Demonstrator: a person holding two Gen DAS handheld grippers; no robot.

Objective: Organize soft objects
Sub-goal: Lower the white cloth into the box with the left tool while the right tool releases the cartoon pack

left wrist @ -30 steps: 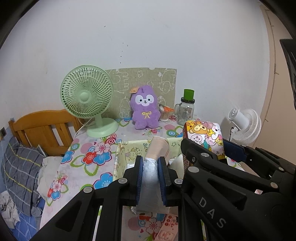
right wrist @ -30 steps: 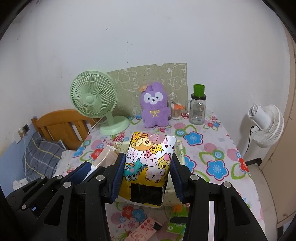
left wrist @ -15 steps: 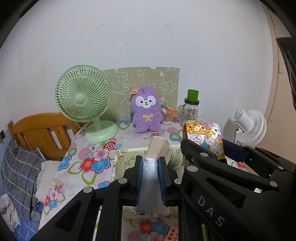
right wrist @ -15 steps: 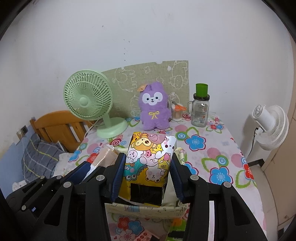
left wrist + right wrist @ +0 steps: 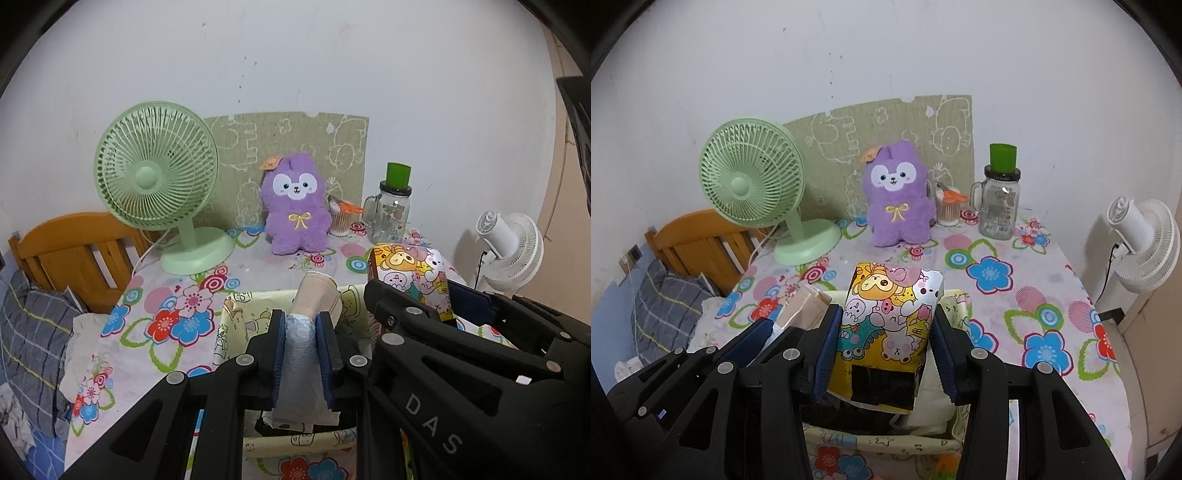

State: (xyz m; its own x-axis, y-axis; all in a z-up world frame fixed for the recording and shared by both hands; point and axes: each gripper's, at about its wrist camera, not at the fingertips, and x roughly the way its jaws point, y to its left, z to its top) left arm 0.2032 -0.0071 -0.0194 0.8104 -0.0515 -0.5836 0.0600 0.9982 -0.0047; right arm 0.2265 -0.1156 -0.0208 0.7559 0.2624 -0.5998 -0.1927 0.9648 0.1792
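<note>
My left gripper (image 5: pixel 301 332) is shut on a plastic-wrapped stack of paper cups (image 5: pixel 314 299), held over a cream fabric storage basket (image 5: pixel 236 317). My right gripper (image 5: pixel 884 332) is shut on a colourful cartoon tissue pack (image 5: pixel 886 314), held over the same basket (image 5: pixel 956 302). The tissue pack also shows in the left wrist view (image 5: pixel 410 269), and the cups show in the right wrist view (image 5: pixel 803 304). A purple plush bunny (image 5: pixel 895 195) sits upright at the back of the table against the wall.
A green desk fan (image 5: pixel 159 177) stands at the back left. A glass jar with a green lid (image 5: pixel 999 192) and a cup of cotton swabs with scissors (image 5: pixel 947 210) stand at the back right. A white fan (image 5: pixel 1145 240) is off the table's right edge. A wooden bed frame (image 5: pixel 74 251) lies left.
Both grippers have moved forward over the table and down toward the basket, each keeping its hold. The basket now lies directly beneath them.
</note>
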